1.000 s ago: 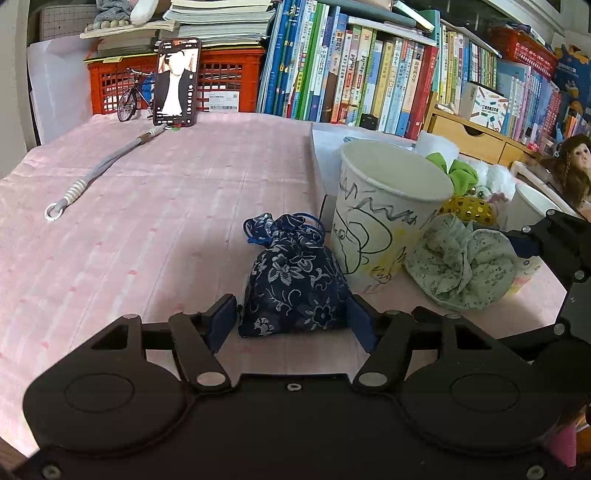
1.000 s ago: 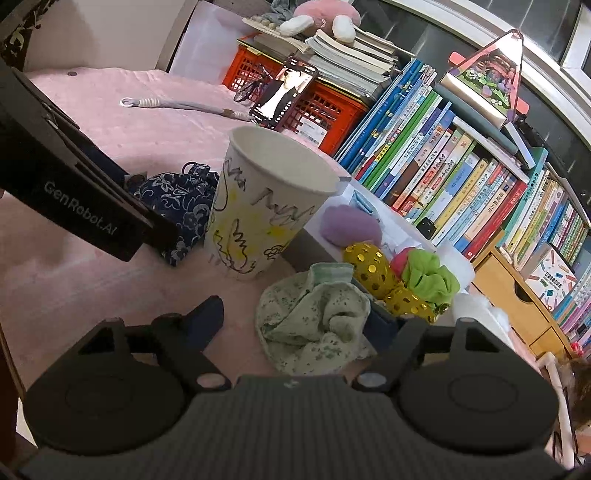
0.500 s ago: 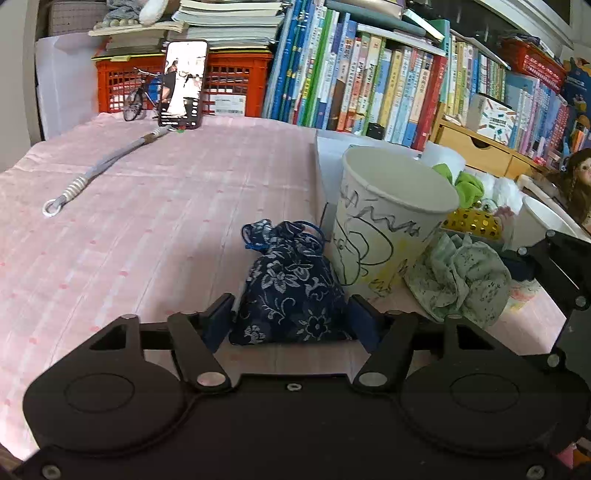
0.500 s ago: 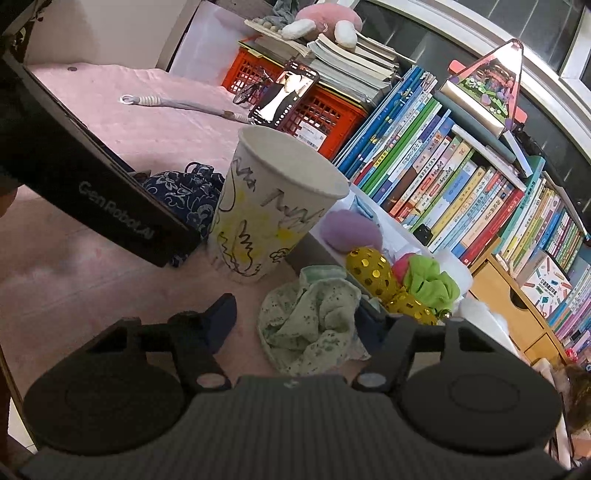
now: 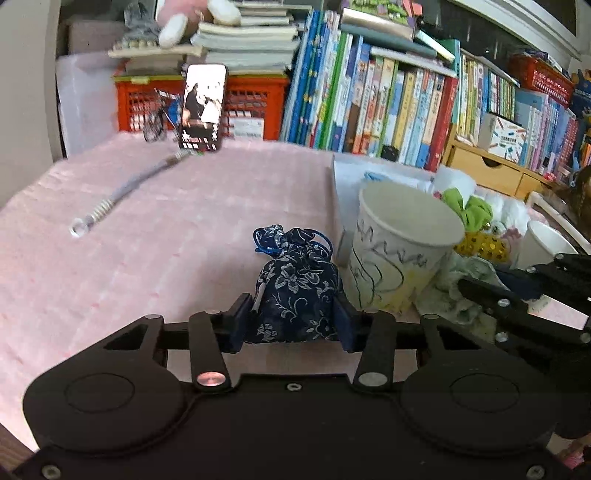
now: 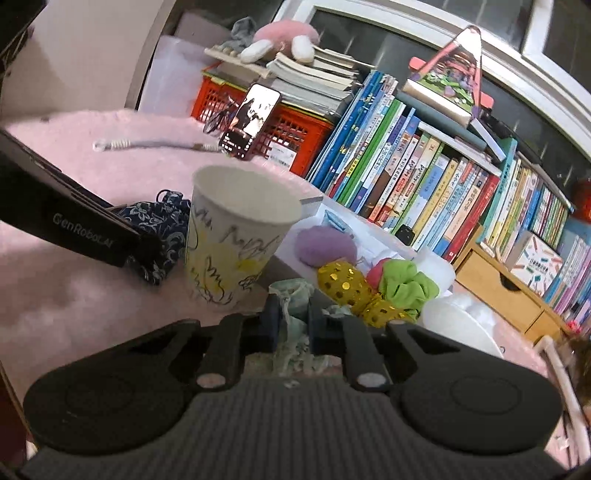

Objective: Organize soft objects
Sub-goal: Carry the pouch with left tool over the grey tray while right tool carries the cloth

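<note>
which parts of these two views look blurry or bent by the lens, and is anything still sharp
Left wrist view: the phone and cord at the far end smear with motion blur, the book row bows from fisheye; the navy pouch between the closing left gripper stays fairly sharp. Right wrist view: the window frame curves, the pink cloth is soft; the cup reads clearly.

pouch (image 5: 297,291) left of paper cup (image 5: 402,254) | scrunchie (image 6: 295,306) before cup | phone (image 5: 203,107) behind, against crate (image 5: 255,107) | all on table (image 5: 147,240)

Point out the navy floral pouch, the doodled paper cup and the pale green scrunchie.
navy floral pouch (image 5: 295,291), left wrist view, front of body
doodled paper cup (image 6: 229,254), right wrist view, outer wall
pale green scrunchie (image 6: 293,325), right wrist view, pinched fabric
</note>
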`<state>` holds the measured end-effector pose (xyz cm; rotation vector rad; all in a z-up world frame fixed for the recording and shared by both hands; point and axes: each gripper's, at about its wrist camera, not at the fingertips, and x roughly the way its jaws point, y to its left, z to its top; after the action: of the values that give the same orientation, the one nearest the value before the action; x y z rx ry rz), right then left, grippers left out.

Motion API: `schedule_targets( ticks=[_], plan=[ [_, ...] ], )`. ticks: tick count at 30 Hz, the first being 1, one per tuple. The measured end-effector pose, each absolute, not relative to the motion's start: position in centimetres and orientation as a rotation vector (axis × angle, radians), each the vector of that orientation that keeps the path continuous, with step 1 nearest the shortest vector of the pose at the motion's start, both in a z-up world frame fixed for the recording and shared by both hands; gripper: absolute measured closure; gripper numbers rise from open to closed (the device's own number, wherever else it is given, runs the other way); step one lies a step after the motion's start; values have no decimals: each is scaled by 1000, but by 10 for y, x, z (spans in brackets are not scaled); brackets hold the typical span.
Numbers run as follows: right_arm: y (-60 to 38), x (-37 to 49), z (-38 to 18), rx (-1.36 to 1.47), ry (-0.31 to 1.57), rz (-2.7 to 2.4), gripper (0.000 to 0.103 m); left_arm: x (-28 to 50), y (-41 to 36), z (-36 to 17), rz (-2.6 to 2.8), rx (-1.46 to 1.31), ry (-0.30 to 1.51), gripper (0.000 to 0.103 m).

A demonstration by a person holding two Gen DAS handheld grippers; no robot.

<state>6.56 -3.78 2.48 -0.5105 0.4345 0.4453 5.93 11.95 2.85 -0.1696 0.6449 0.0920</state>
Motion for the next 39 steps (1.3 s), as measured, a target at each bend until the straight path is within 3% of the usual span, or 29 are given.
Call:
schedule_targets(
  ticks=[39],
  plan=[
    [-93,100,116,-188,324,411,86,96,125,104,36,-123,545,60]
  ],
)
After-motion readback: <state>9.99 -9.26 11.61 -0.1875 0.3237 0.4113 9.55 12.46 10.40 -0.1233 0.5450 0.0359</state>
